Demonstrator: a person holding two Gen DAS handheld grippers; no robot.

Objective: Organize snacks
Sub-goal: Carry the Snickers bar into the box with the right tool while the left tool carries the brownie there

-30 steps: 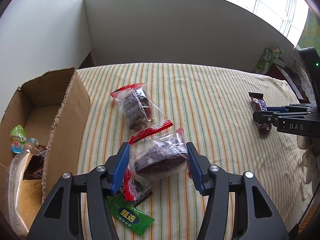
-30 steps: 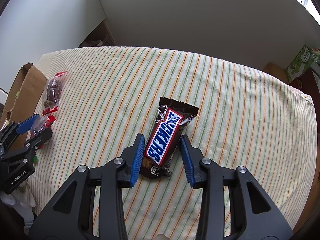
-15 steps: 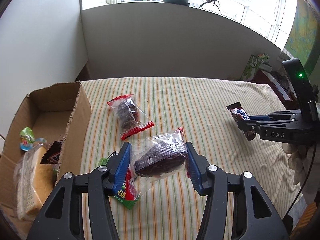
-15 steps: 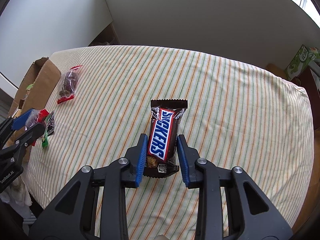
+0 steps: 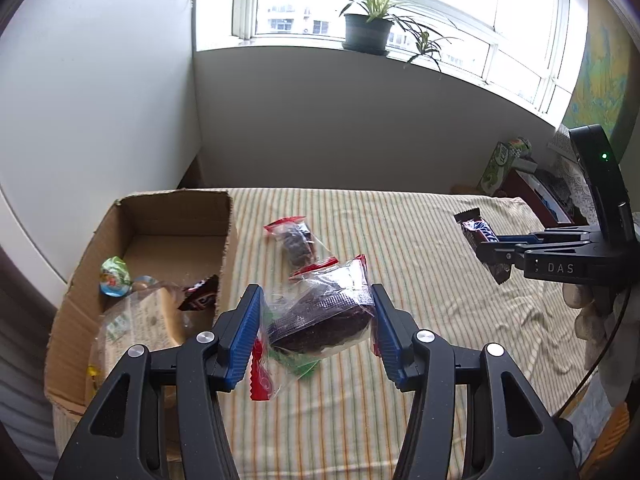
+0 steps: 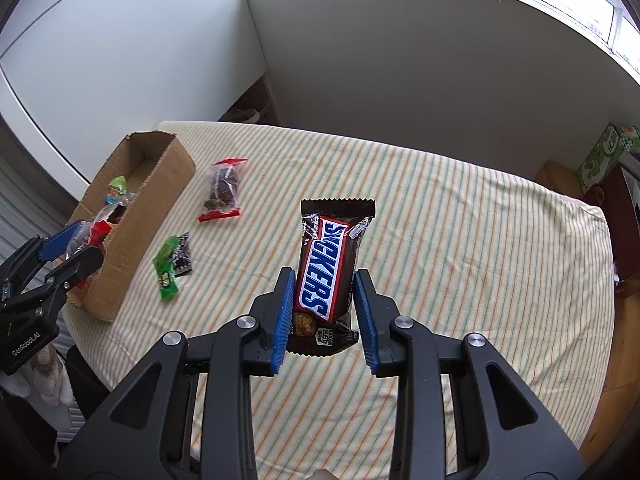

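snacks lifted clear of the striped tablecloth

left gripper [image 5: 316,326] clamps a clear packet of dark cake [image 5: 320,316] between its blue pads, jaws about half apart and pressing on the packet's sides; the packet's red-edged end hangs below the left pad. right gripper [image 6: 325,312] has just been closing its jaws on a snickers bar [image 6: 328,268], now pinched at its lower half with the jaws narrow; the bar stands upright, off the cloth. both packets are held above the striped tablecloth [image 6: 460,248]. cardboard box [image 6: 136,216] sits at the cloth's left edge, open on top, holding a bagged slice of bread [image 5: 136,324], a green-lidded jelly cup [image 5: 115,277] and a dark wrapper [image 5: 200,298]. a second clear packet with red ends [image 6: 224,190] lies on the cloth just beside the box. a green sachet [image 6: 166,270] and a small black sachet [image 6: 182,260] lie touching each other nearer the table's front edge. a potted plant [image 5: 370,26] stands on the windowsill.
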